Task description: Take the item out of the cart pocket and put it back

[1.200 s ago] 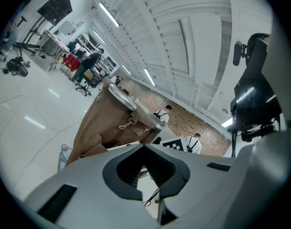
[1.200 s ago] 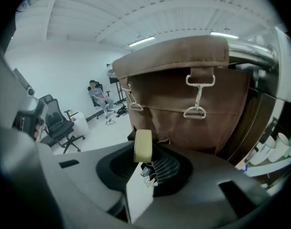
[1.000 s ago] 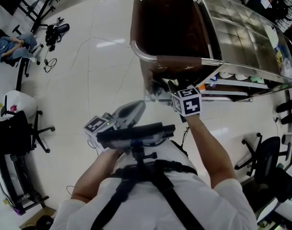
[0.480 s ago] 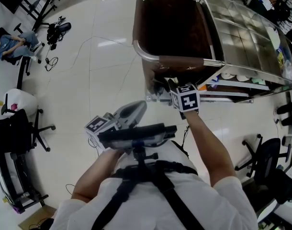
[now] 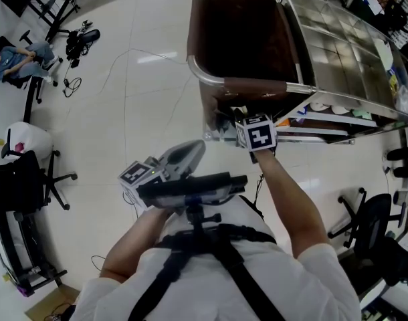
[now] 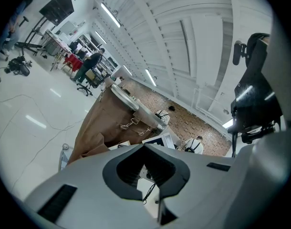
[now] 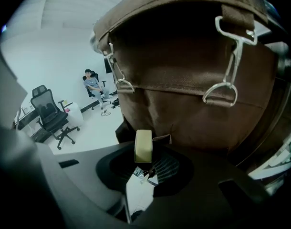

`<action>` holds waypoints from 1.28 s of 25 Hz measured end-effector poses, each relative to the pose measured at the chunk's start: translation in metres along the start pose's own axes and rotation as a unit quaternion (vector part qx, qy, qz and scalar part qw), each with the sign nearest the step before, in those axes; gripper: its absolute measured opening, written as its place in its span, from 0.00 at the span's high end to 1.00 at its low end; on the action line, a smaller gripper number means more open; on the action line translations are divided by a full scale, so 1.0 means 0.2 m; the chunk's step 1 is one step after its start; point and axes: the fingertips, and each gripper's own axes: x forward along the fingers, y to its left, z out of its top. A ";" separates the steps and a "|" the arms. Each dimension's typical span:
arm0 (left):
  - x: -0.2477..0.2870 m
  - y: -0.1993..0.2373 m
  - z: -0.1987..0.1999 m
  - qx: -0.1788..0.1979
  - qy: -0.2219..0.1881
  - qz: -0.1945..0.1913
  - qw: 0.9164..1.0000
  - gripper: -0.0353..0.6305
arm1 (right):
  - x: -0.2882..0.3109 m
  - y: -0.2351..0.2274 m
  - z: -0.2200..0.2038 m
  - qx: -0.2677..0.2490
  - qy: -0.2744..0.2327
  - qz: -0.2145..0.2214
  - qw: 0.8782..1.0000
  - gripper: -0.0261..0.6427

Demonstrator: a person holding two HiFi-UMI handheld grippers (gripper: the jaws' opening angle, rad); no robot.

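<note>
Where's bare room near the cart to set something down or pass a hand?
Free: the cart's steel top, right of the brown bag, looks bare; so does the floor between the bag and the office chairs. Crowded: the shelf under the top is cluttered, and the right claw, gripping the item, sits close to the bag.

You hold the item point(image 7: 143, 146), a small pale olive-yellow block, upright between the jaws of your right gripper point(image 7: 146, 162). The cart pocket point(image 7: 183, 113), creased brown cloth hung on metal clips point(image 7: 221, 93), lies just beyond it, from twelve to two o'clock.
</note>
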 end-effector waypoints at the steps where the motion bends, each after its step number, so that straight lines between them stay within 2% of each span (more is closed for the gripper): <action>1: 0.00 0.00 0.01 -0.004 -0.004 0.000 1.000 0.96 | 0.00 0.00 0.01 -0.001 0.000 -0.001 1.000 0.84; 6: 0.00 0.00 0.00 -0.010 -0.001 0.000 1.000 0.96 | 0.00 -0.01 0.00 0.000 0.002 -0.005 1.000 0.83; 11: 0.01 0.00 0.00 -0.010 -0.001 0.003 1.000 0.96 | 0.00 -0.02 -0.01 0.006 0.001 -0.007 1.000 0.76; 16: 0.02 -0.01 0.01 -0.012 -0.001 -0.004 1.000 0.96 | -0.02 -0.02 0.01 0.006 -0.008 -0.008 1.000 0.76; 18: 0.02 -0.01 0.00 -0.013 0.001 -0.004 1.000 0.96 | -0.03 -0.02 0.02 0.009 -0.010 -0.008 1.000 0.73; 23: 0.03 0.00 0.03 -0.015 -0.012 0.000 1.000 0.96 | -0.06 0.00 0.08 0.011 -0.037 0.006 0.999 0.67; 28: 0.02 0.00 0.02 -0.015 -0.002 -0.005 1.000 0.96 | -0.11 0.01 0.12 0.012 -0.053 0.007 0.998 0.64; 32: 0.04 -0.01 0.03 -0.016 -0.011 -0.004 1.000 0.96 | -0.18 0.01 0.16 0.012 -0.074 0.005 0.997 0.61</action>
